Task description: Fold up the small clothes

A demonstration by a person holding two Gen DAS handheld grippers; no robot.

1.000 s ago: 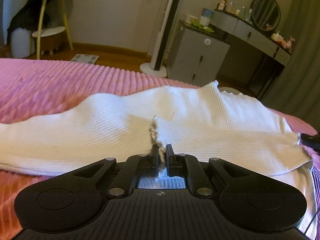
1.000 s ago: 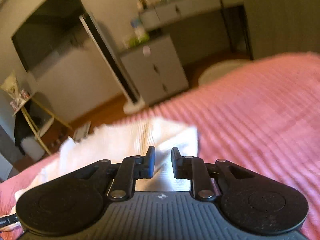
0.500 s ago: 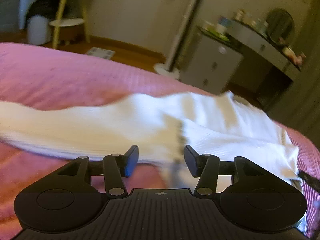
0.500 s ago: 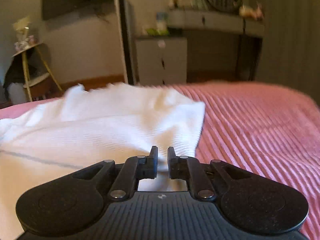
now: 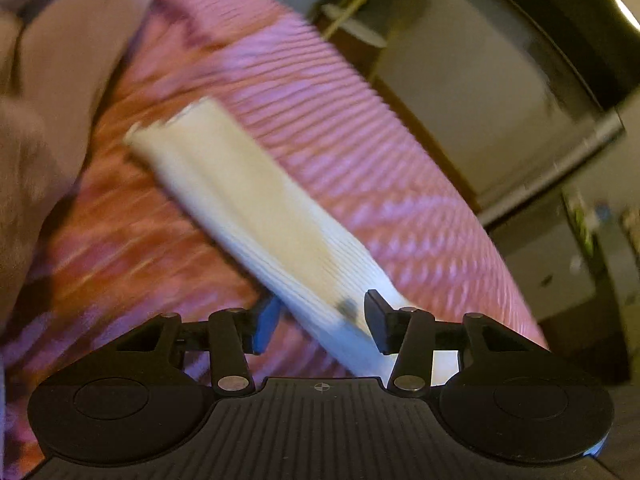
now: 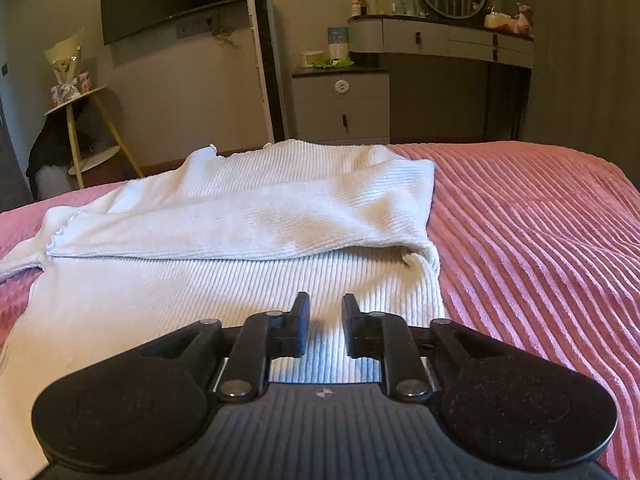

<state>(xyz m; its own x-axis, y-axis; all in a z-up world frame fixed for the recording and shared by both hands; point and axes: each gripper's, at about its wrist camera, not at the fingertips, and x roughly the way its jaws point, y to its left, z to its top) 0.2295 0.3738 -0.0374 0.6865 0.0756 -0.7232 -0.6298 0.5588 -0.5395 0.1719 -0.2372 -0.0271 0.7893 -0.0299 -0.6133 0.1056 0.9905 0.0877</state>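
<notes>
A white ribbed knit top [image 6: 240, 240] lies on the pink bedspread [image 6: 540, 240], its right sleeve folded across the body. My right gripper [image 6: 323, 324] hovers over the top's near part, jaws a little apart and empty. In the blurred, tilted left wrist view the other sleeve [image 5: 256, 216] stretches out flat across the bedspread [image 5: 380, 160]. My left gripper [image 5: 320, 320] is open just above the sleeve's near end, holding nothing.
A pinkish-beige pillow or cover [image 5: 48, 100] sits at the left of the left wrist view. Beyond the bed stand a grey cabinet [image 6: 340, 108], a dressing table with a round mirror [image 6: 452, 40], a tower fan [image 6: 266, 64] and a small shelf stand [image 6: 88, 132].
My left gripper let go of the folded sleeve cuff, opened and swung left toward the other sleeve. My right gripper levelled out over the top and opened slightly.
</notes>
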